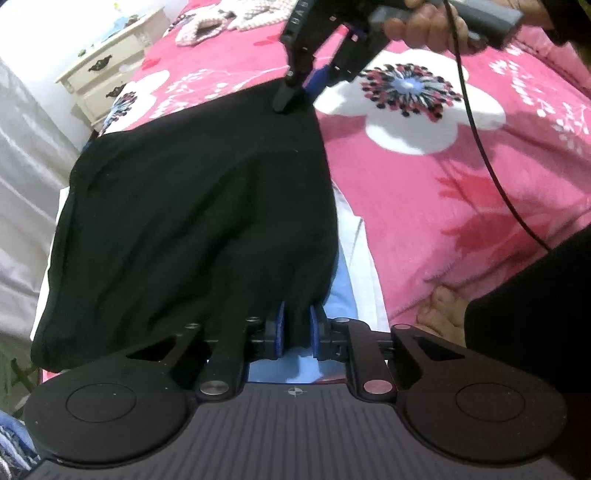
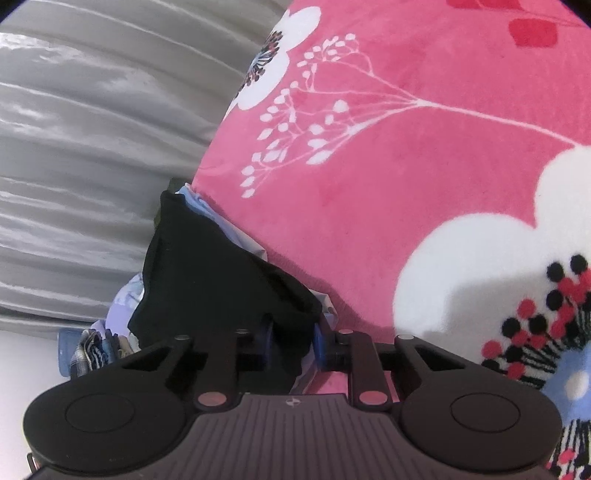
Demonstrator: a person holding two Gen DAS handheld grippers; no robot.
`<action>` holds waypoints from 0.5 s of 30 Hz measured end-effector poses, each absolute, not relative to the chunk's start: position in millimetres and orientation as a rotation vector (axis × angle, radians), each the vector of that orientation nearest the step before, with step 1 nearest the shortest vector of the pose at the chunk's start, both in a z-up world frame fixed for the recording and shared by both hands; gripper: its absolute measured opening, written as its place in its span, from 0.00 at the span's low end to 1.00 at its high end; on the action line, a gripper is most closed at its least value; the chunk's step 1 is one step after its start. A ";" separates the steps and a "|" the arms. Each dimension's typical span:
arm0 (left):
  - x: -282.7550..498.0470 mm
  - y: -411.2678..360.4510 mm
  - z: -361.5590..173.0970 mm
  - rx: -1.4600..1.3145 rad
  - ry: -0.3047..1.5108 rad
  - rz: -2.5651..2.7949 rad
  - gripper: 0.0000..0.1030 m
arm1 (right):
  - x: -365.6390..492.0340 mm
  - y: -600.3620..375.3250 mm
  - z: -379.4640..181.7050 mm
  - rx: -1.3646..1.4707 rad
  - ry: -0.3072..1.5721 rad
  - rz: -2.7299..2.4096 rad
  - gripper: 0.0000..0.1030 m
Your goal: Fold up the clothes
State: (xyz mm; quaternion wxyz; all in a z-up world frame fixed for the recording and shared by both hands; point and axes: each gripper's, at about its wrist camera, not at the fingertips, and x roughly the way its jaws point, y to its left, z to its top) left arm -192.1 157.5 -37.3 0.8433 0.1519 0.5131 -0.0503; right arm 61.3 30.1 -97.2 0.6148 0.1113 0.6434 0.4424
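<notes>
A black garment (image 1: 192,206) lies spread on a pink flowered blanket (image 1: 443,184). My left gripper (image 1: 298,328) is shut on its near edge, with the cloth bunched between the blue pads. At the garment's far corner my right gripper (image 1: 295,98) comes down from above, held by a hand (image 1: 424,26). In the right wrist view the right gripper (image 2: 293,341) is shut on a fold of the black garment (image 2: 207,273), which drapes away to the left over pale cloth.
A light blue and white cloth (image 1: 354,258) lies under the black garment. A cream nightstand (image 1: 107,74) stands past the bed's left edge, beside a grey curtain (image 2: 92,147). A patterned garment (image 1: 207,26) lies at the far end. A black cable (image 1: 480,147) hangs on the right.
</notes>
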 end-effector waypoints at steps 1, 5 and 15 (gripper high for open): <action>-192.7 155.2 -39.9 0.337 1.079 -0.107 0.15 | 61.6 30.9 -98.2 0.258 1.487 1.012 0.24; -194.0 156.0 -39.2 0.329 1.050 -0.098 0.05 | 57.7 34.5 -93.8 0.224 1.445 1.022 0.17; -194.8 190.0 19.9 0.000 1.081 -0.191 0.03 | 45.9 44.8 -71.9 0.055 1.350 1.126 0.13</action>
